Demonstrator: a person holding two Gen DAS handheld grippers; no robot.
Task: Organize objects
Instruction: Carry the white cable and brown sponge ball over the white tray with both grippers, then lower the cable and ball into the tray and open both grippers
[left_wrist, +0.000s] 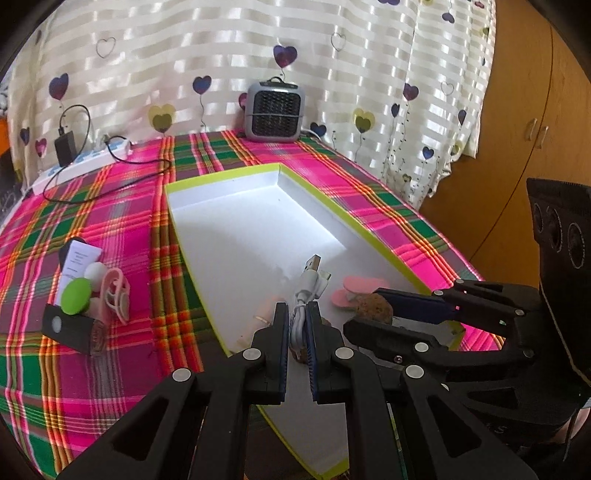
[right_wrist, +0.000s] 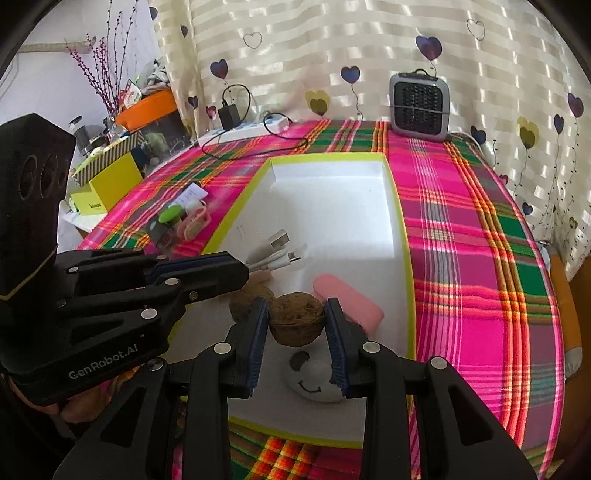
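Note:
A shallow white box with a yellow-green rim (left_wrist: 362, 230) (right_wrist: 236, 214) lies on the plaid tablecloth. My left gripper (left_wrist: 297, 314) is shut on a coiled white USB cable (left_wrist: 308, 284) (right_wrist: 275, 254) over the box's near end. My right gripper (right_wrist: 297, 314) is shut on a brown walnut (right_wrist: 295, 317) (left_wrist: 373, 308) just above the box floor. A second walnut (right_wrist: 242, 304), a pink clip (right_wrist: 351, 302) (left_wrist: 354, 291) and a white smiley ball (right_wrist: 314, 376) lie in the box.
A pile of small items (left_wrist: 86, 295) (right_wrist: 181, 221) with a green cap, pink clip, paper and black block sits left of the box. A grey mini heater (left_wrist: 275, 110), a power strip (left_wrist: 77, 168) with charger and black cord stand at the back. A curtain hangs behind.

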